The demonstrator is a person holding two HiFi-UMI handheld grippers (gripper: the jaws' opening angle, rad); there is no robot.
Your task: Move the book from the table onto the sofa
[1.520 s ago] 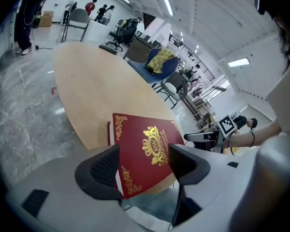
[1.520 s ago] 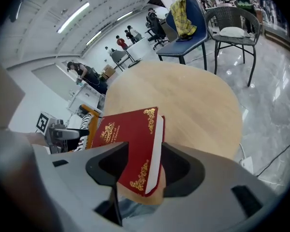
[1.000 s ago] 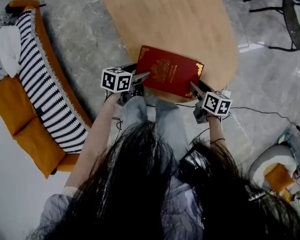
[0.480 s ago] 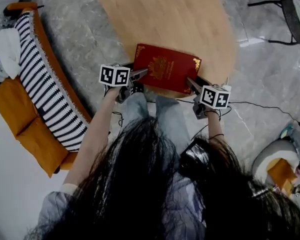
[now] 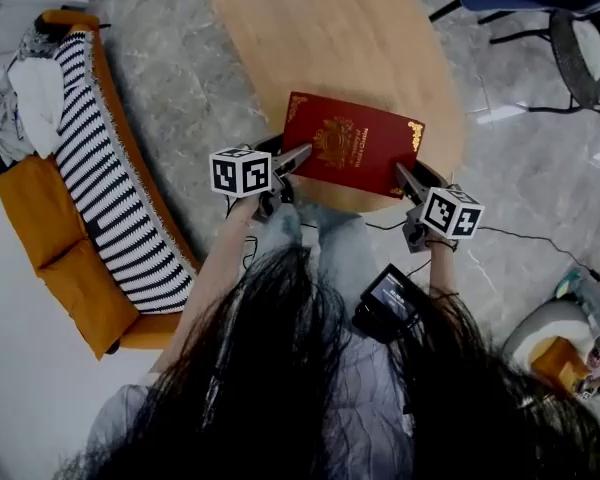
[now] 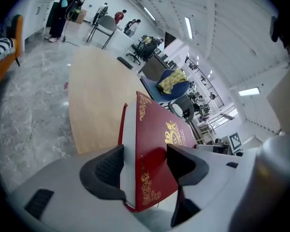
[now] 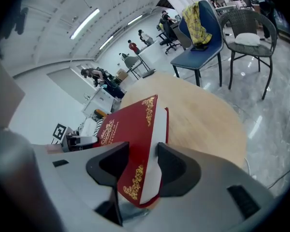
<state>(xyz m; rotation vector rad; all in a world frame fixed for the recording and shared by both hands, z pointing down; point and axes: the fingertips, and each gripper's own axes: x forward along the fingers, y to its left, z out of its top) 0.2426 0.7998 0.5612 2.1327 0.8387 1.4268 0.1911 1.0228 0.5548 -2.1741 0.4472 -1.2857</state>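
The left gripper (image 5: 296, 156) has just been closing its wide-set jaws and pinches the red, gold-stamped book (image 5: 355, 146) by its seven o'clock corner, while the right gripper (image 5: 407, 180) clamps the five o'clock corner likewise, cover and underside between the pads. The book hangs over the near edge of the oval wooden table (image 5: 320, 38), seemingly lifted just clear, so the carry is starting. Next, I reckon, both grippers must swing it level towards nine o'clock to the orange sofa (image 5: 30, 193).
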